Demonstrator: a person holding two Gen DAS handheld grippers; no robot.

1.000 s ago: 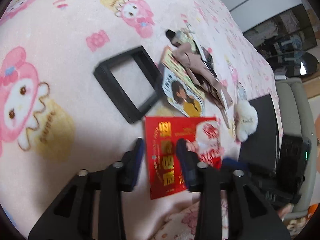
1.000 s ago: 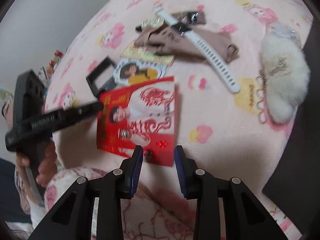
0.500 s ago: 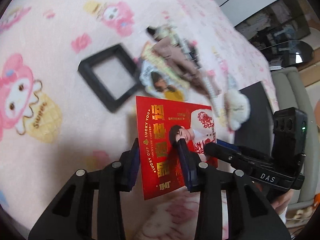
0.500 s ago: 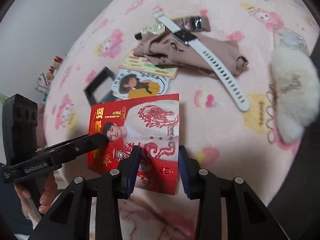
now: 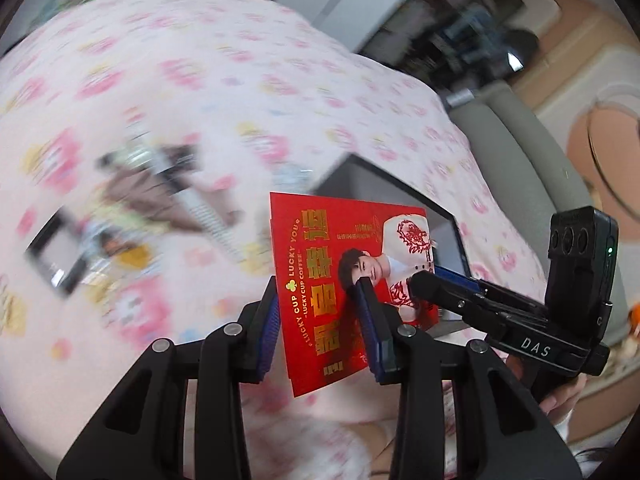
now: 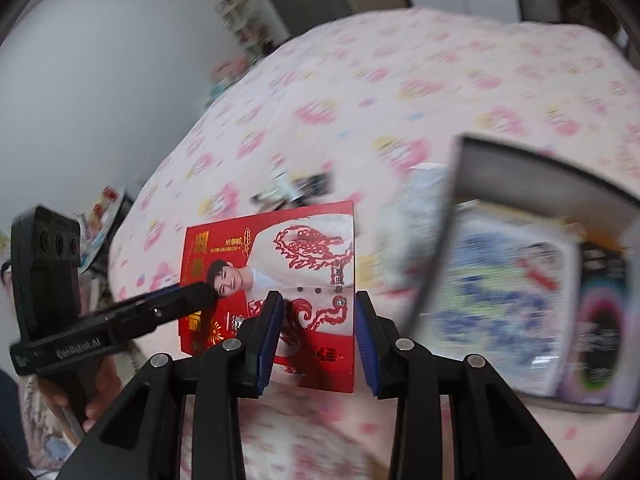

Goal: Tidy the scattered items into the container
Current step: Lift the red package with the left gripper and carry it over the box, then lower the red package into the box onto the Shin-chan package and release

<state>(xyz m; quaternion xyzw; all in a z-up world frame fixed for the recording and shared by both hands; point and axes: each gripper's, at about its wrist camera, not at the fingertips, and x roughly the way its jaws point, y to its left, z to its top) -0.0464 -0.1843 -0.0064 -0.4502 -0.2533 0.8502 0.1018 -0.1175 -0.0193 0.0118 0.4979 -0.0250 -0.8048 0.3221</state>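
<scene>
A red printed card (image 5: 344, 280) with a man's portrait is lifted off the pink blanket, gripped across its edges by both grippers. My left gripper (image 5: 318, 308) is shut on its left part. My right gripper (image 6: 318, 316) is shut on its lower right part, the card (image 6: 280, 264) spanning its fingers. The other gripper shows in each view: the right one (image 5: 500, 304) and the left one (image 6: 120, 320). The dark open container (image 6: 540, 240) lies to the right, holding printed items, and also shows behind the card in the left wrist view (image 5: 384, 196).
On the blurred pink blanket (image 5: 200, 80) lie a black square frame (image 5: 56, 252), brown cloth with a white watch (image 5: 160, 192) and a portrait sticker (image 5: 116, 248). A white fluffy thing (image 6: 416, 200) sits by the container. A grey sofa (image 5: 520, 152) stands beyond.
Both grippers have lifted the red card off the blanket and carried it right, toward the container. The views have tilted up and blurred.
</scene>
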